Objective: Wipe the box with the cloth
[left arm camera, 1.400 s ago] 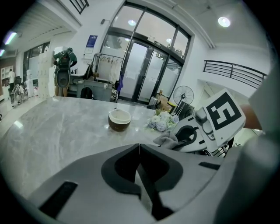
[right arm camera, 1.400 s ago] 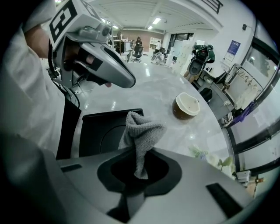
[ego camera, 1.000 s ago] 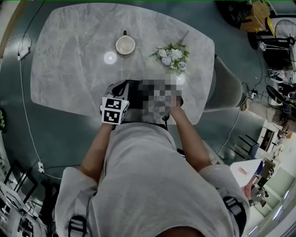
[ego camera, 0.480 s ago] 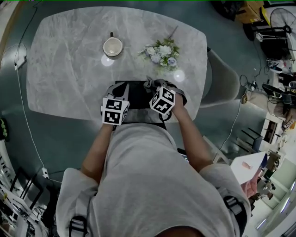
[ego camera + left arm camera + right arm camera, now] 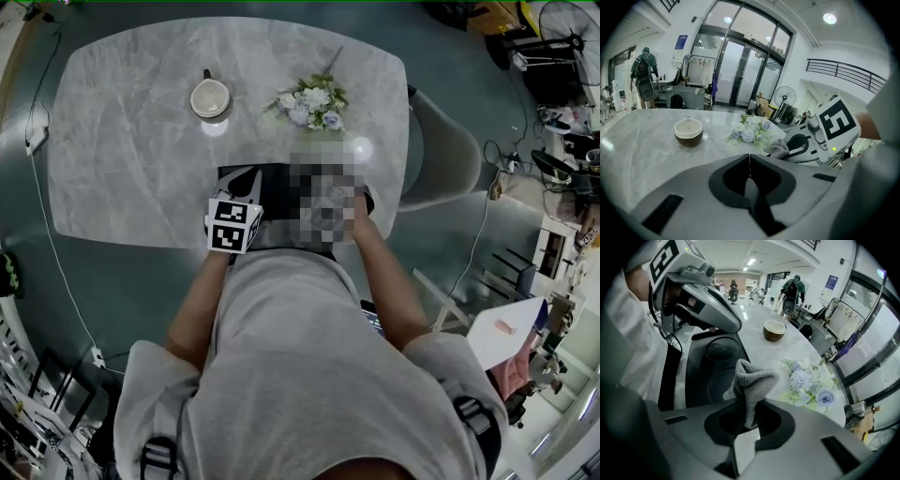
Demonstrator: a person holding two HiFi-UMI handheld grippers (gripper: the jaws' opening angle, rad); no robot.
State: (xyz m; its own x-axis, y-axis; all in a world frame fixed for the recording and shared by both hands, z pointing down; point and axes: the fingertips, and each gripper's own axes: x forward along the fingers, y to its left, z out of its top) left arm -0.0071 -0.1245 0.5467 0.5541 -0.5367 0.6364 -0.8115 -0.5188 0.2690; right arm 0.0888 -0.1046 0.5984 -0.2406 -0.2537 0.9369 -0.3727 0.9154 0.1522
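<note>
Marble table (image 5: pixel 122 169) on grey floor (image 5: pixel 122 281); glass doors (image 5: pixel 740 70), perhaps a fan (image 5: pixel 783 97).

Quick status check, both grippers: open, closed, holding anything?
Left gripper: closed, nothing between its jaws.
Right gripper: closed on the grey cloth.

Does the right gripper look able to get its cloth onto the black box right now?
Probably yes: the right gripper pinches the cloth over the box's bare top, nothing lies between them, and the left gripper sits off at its other end.
</note>
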